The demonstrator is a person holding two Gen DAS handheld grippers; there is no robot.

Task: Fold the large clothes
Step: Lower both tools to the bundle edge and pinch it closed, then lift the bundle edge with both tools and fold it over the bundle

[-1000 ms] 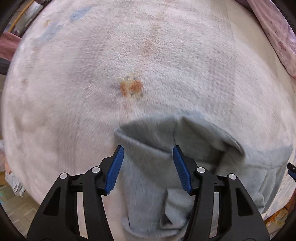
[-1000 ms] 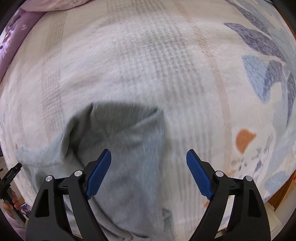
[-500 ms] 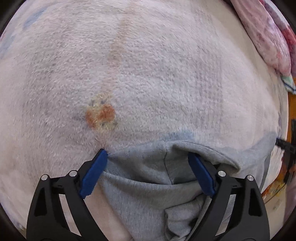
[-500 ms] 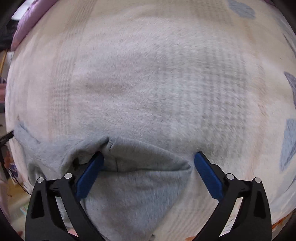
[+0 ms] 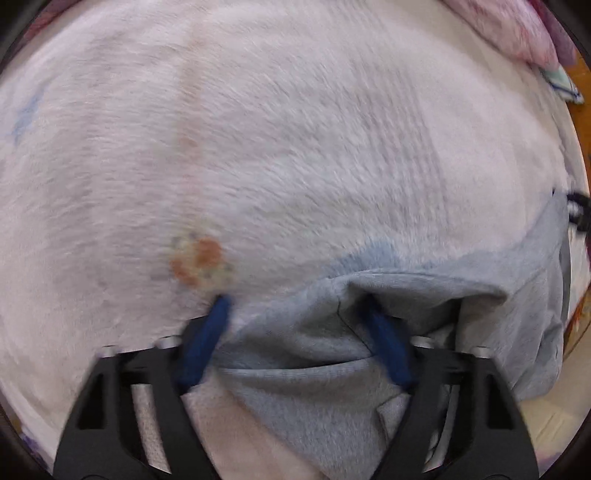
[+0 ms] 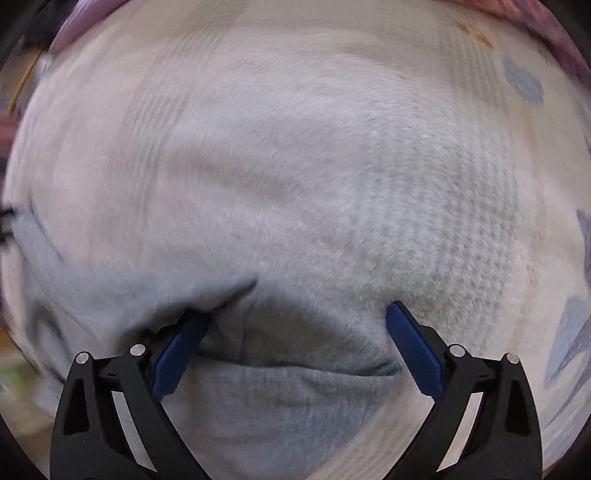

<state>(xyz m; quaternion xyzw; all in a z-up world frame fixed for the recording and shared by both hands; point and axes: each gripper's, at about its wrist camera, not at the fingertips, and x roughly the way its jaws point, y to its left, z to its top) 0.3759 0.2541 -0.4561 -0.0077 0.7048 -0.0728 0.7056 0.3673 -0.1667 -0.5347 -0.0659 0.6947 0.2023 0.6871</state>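
A grey sweatshirt-like garment (image 5: pixel 295 406) lies bunched at the near edge of a fluffy white blanket (image 5: pixel 280 155). My left gripper (image 5: pixel 299 314) is open, its blue fingers either side of a folded corner of the garment, the right finger partly under a fold. In the right wrist view the same grey garment (image 6: pixel 280 391) lies between the open fingers of my right gripper (image 6: pixel 295 317), whose left finger is tucked under a raised fold. The garment's far end stretches sideways toward the frame edge in both views.
The blanket (image 6: pixel 332 184) has an orange printed patch (image 5: pixel 201 264) just beyond my left gripper and blue leaf prints (image 6: pixel 524 81) at the right. Pink bedding (image 5: pixel 517 29) lies at the far right corner. The bed edge is close below the grippers.
Both grippers have moved forward and down onto the garment's edge, staying open. The left gripper opened wider than one second ago. The garment now bunches between the fingers.
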